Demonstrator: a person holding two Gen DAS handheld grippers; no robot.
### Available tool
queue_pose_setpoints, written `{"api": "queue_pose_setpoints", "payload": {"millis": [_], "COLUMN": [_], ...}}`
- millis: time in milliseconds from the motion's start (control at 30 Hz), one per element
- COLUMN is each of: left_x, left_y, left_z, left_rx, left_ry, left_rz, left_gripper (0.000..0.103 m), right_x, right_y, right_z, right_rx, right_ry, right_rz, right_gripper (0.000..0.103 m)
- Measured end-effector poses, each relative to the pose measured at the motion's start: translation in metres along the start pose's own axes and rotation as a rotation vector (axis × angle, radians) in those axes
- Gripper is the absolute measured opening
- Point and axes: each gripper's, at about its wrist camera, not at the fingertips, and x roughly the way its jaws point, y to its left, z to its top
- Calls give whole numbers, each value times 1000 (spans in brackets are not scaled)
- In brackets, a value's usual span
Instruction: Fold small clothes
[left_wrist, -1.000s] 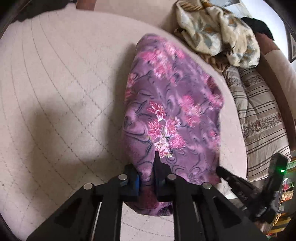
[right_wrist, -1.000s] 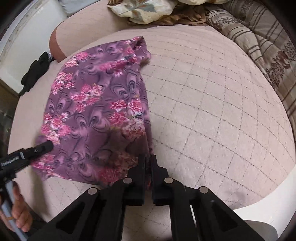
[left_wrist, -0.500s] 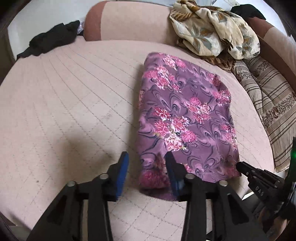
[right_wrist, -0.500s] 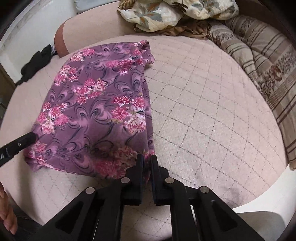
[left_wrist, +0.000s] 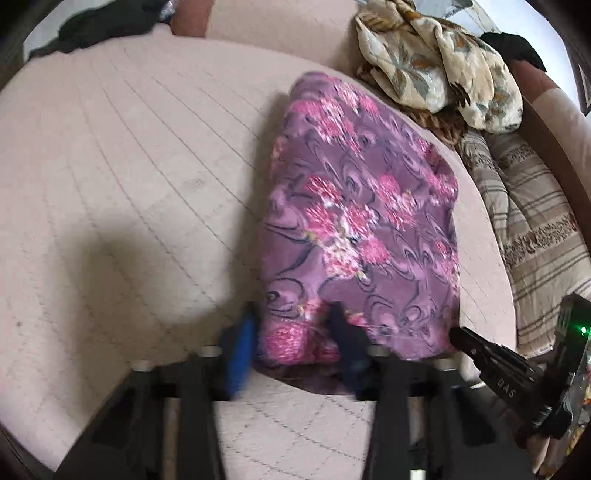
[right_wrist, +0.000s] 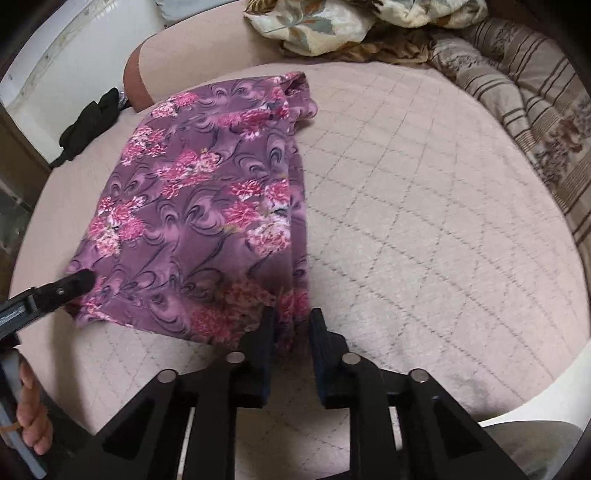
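A purple garment with pink flowers (left_wrist: 362, 221) lies folded flat on the pink quilted bed (left_wrist: 129, 166); it also shows in the right wrist view (right_wrist: 207, 206). My left gripper (left_wrist: 291, 325) is open, its jaws either side of the garment's near left corner. My right gripper (right_wrist: 291, 325) is open, jaws a little apart around the near right corner, the cloth lying loose between them. The right gripper's tip (left_wrist: 491, 358) shows in the left wrist view, and the left gripper's tip (right_wrist: 70, 284) shows in the right wrist view.
A heap of floral cloth (left_wrist: 436, 62) and a striped blanket (left_wrist: 535, 221) lie at the bed's far right. A dark garment (right_wrist: 88, 125) lies at the far left edge. The bed's near edge runs just in front of the grippers.
Both grippers held the garment's near corners lifted a second ago. The garment came down flat; the left gripper opened first, then the right one let go.
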Motion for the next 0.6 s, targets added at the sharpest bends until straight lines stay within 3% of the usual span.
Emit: {"api": "queue_pose_setpoints", "payload": {"millis": [33,167,233,267,367,400,500,533,600], "left_x": [-1,-31,-14,-2,-12,-19,-31,-33,-43], "left_y": [-2,-16,-11,-6,-19,-25,-36,-38,-45], "left_z": [0,-3,-3,-4,-5,-7,-16,-19,-27], "left_rx": [17,97,119,96,139,157,180,184,201], "left_ry": [-8,-83,-40,6,-38,-66,-109,-120,-148], "left_rz": [21,58,124,120,143,140,157,168,190], "left_gripper": [13,11,12,12,13,19,51,52,56], "right_x": [1,-12,-12,-3,-2,-11,-21,-23,-30], "right_y": [-1,-5,-8,-12,-22,-21,-20,-20,-17], "right_z": [1,0,-4,-5,-2,-1,0,-1,-1], "right_rx": [9,55,67,78,131,129,136,141,138], "right_ry": [6,-17,-13,20,18,-12,-41,-38,-47], "right_rz": [6,32,-20,-29,36,34,49,58,23], "right_gripper": [15,0,0,0,0,0,1,8,36]}}
